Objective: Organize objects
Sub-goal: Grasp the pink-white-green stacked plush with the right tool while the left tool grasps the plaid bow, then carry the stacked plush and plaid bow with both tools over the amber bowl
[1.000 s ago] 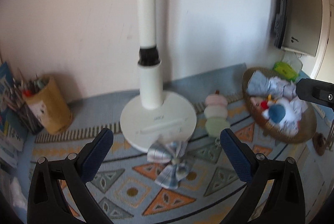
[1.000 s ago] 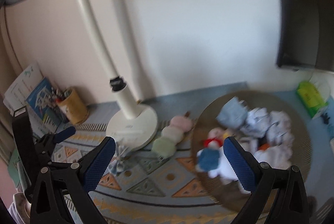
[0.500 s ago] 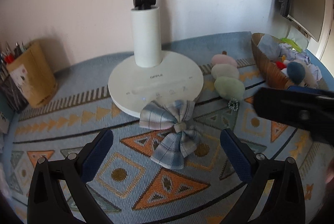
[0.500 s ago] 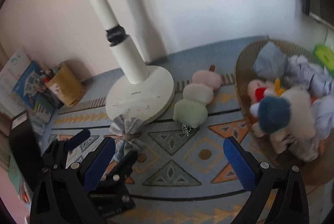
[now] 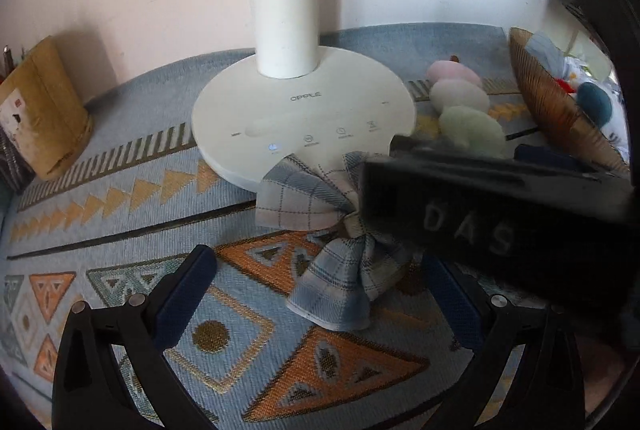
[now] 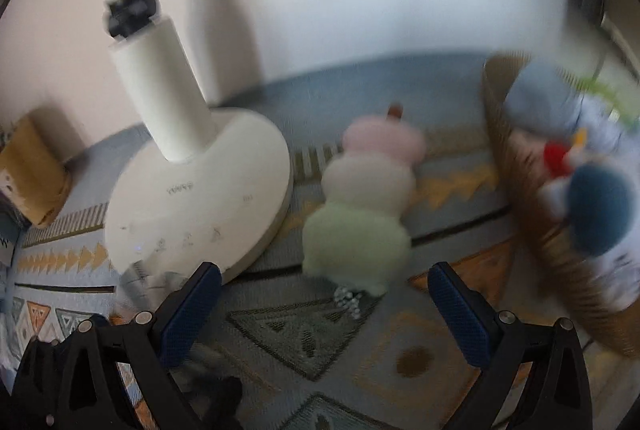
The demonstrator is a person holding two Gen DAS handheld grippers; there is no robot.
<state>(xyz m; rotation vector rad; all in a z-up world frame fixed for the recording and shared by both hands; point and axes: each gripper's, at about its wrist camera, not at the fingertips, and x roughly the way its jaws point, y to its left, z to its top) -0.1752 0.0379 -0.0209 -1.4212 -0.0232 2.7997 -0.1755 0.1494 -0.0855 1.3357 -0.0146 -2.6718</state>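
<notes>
**Both claws closing in on loose items beside the lamp**

At far left a tan pen holder (image 5: pixel 42 109) stands against the wall. The left gripper (image 5: pixel 320 294) has its jaws wide apart and empty, the plaid bow (image 5: pixel 320 226) lying on the patterned mat (image 5: pixel 120 213) between them, its upper edge over the lamp base (image 5: pixel 304 117). This looks like the approach step; next it should lower and pinch the bow's knot. The right gripper (image 6: pixel 328 306), equally spread and empty, faces the three-ball plush (image 6: pixel 368 197), near the basket (image 6: pixel 516 189) at right, the likely destination. A black housing crosses the bow's right half, and the right view is motion-blurred.
</notes>
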